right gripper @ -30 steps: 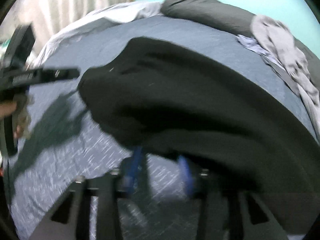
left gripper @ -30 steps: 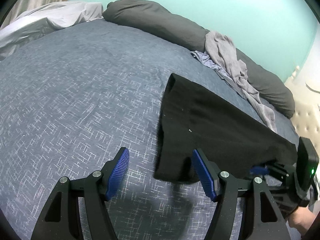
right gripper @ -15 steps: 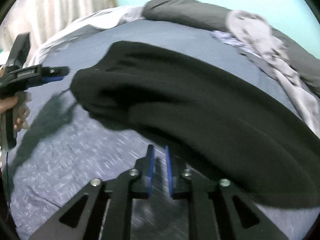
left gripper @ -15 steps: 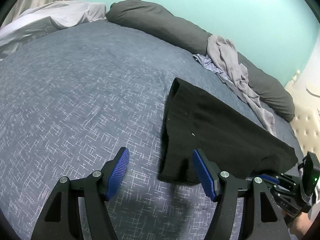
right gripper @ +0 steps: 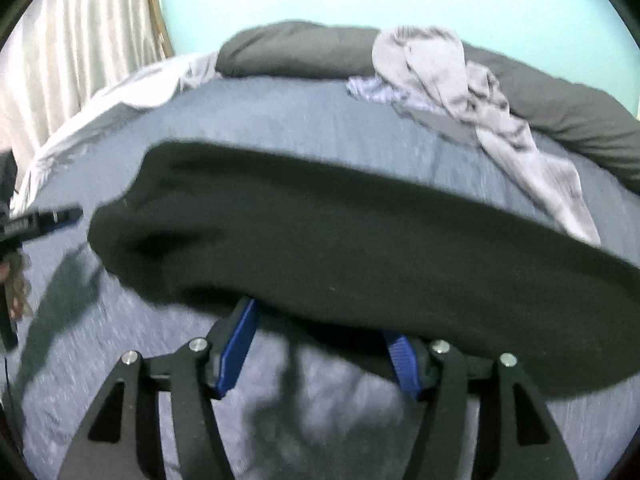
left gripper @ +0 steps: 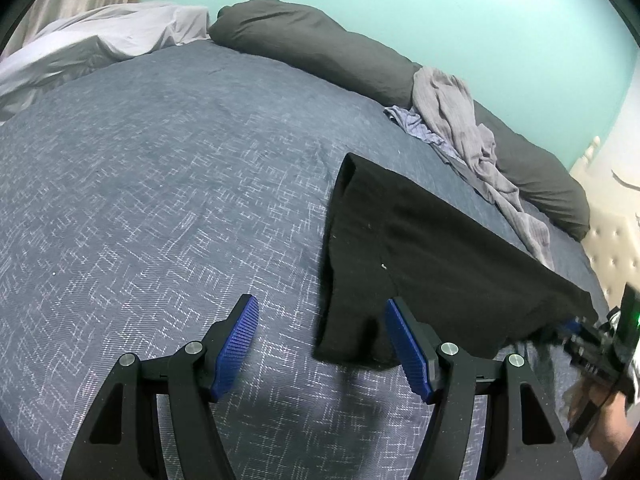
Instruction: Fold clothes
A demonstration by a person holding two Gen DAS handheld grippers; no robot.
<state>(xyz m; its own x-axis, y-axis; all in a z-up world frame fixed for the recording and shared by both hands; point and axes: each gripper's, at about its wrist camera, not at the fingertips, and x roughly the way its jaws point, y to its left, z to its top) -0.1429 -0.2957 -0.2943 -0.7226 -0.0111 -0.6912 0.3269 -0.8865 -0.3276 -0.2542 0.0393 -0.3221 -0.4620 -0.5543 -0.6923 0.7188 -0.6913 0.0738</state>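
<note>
A black garment (left gripper: 420, 240) lies spread on the blue-grey patterned bed cover (left gripper: 160, 200). My left gripper (left gripper: 322, 346) is open just above the cover, and its right pad sits beside the garment's near corner with nothing between the pads. In the right wrist view the same black garment (right gripper: 340, 248) fills the middle, blurred. My right gripper (right gripper: 320, 320) is open at its near edge, and the cloth overlaps the tip of the right finger. The right gripper (left gripper: 576, 330) also shows at the garment's far right corner, held by a hand. The left gripper (right gripper: 44, 220) shows at the left edge.
A heap of grey clothes (left gripper: 460, 120) with a striped piece lies against long dark grey pillows (left gripper: 320, 48) at the far side of the bed. A white sheet (left gripper: 100, 40) is bunched at the far left. A cream tufted headboard (left gripper: 612, 240) stands at the right and a curtain (right gripper: 60, 60) hangs at the left.
My right gripper was shut half a second ago and is open now, with the garment's edge lying over its fingertips. The left gripper has stayed open and almost still.
</note>
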